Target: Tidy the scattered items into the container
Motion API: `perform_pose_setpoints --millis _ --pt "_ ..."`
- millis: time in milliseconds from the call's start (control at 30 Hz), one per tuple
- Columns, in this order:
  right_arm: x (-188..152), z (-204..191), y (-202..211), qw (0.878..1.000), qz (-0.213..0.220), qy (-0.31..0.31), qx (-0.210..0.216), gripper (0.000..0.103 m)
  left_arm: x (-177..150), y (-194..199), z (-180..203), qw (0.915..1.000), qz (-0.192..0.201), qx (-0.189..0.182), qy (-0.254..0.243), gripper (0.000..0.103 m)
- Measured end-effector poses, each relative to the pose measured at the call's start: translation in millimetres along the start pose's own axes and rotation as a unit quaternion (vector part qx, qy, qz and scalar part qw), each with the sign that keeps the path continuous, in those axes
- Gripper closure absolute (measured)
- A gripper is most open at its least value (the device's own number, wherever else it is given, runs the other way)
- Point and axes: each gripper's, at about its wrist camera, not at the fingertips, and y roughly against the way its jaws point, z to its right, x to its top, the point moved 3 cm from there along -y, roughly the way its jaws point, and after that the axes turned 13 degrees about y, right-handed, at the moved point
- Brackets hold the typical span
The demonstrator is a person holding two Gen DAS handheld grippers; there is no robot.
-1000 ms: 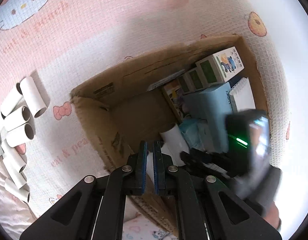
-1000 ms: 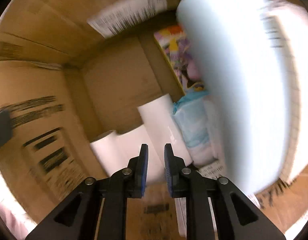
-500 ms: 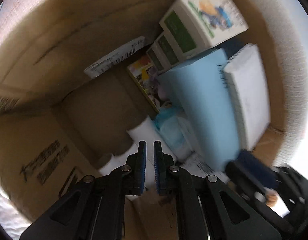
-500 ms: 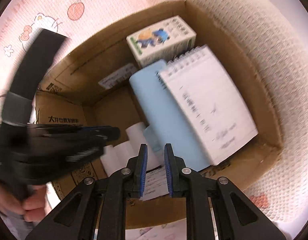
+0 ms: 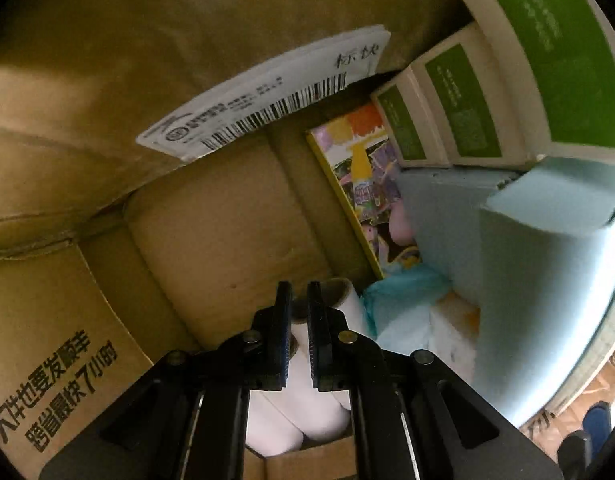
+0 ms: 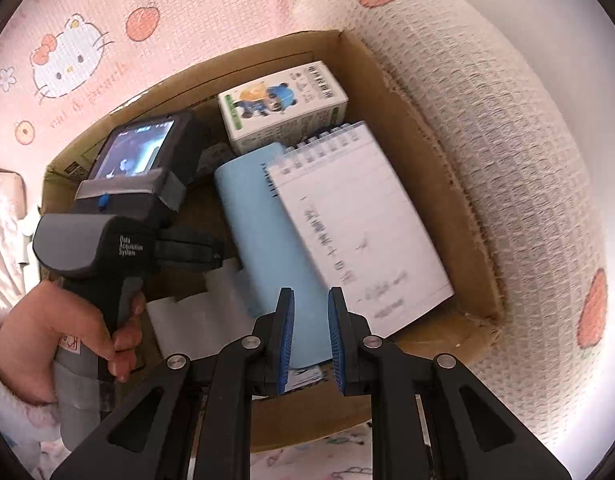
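Note:
The cardboard box (image 6: 479,216) stands on a pink cartoon mat. My left gripper (image 5: 299,284) points down deep inside it, its jaws almost together. Its tips sit right over the white paper tubes (image 5: 347,320) on the box floor. One tube's open end lies against the right fingertip, and whether a tube is pinched I cannot tell. From above, the left gripper (image 6: 219,254) reaches in over the tubes (image 6: 179,316), held by a hand (image 6: 47,340). My right gripper (image 6: 311,292) hovers above the box's near edge, shut with a narrow empty gap.
The box's right half is packed with green-and-white cartons (image 5: 547,60), a pale blue pack (image 6: 267,240), a spiral notepad (image 6: 359,232), a colourful booklet (image 5: 367,184) and light blue wrapped packets (image 5: 403,304). A shipping label (image 5: 267,100) hangs off the far wall. Bare floor shows at the left (image 5: 227,240).
My left gripper has sunk from above the box's rim down to the tubes on its floor. My right gripper has risen out of the box and now looks down on it. Both jaws look unchanged.

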Motion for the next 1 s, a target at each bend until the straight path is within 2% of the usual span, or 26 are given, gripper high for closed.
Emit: perform_pose_setpoints --millis 200,333,467,567,667,767,867,1000 --pt "-4 -9 -15 1.000 -0.002 0.000 0.014 0.089 -7 -5 -6 0.9981 -0.046 -0.037 0.018 0.098" --pt "-7 22 -12 1.000 -0.005 0.001 0.023 0.089 -13 -6 -4 0.9979 -0.054 -0.037 0.002 0.099" --pt "-3 23 -10 0.999 -0.009 0.013 0.034 0.089 -22 -9 3 0.9966 -0.070 -0.036 -0.026 0.103" --pt "-5 20 -10 0.999 -0.013 0.017 0.043 0.089 -25 -13 3 0.9936 -0.089 -0.059 -0.036 0.103" --pt "-8 17 -11 0.999 -0.021 0.027 0.039 0.089 -27 -15 0 0.9930 -0.090 -0.070 -0.031 0.103" --pt "-14 13 -12 0.998 -0.030 0.040 0.036 0.089 -30 -12 1 0.9944 -0.082 -0.058 -0.034 0.103" --pt "-20 17 -7 0.998 -0.033 0.045 0.040 0.089 -35 -1 1 0.9958 -0.073 -0.041 -0.039 0.096" --pt "-22 16 2 0.998 -0.033 0.047 0.038 0.089 -44 24 -10 0.9915 -0.090 -0.085 -0.038 0.082"
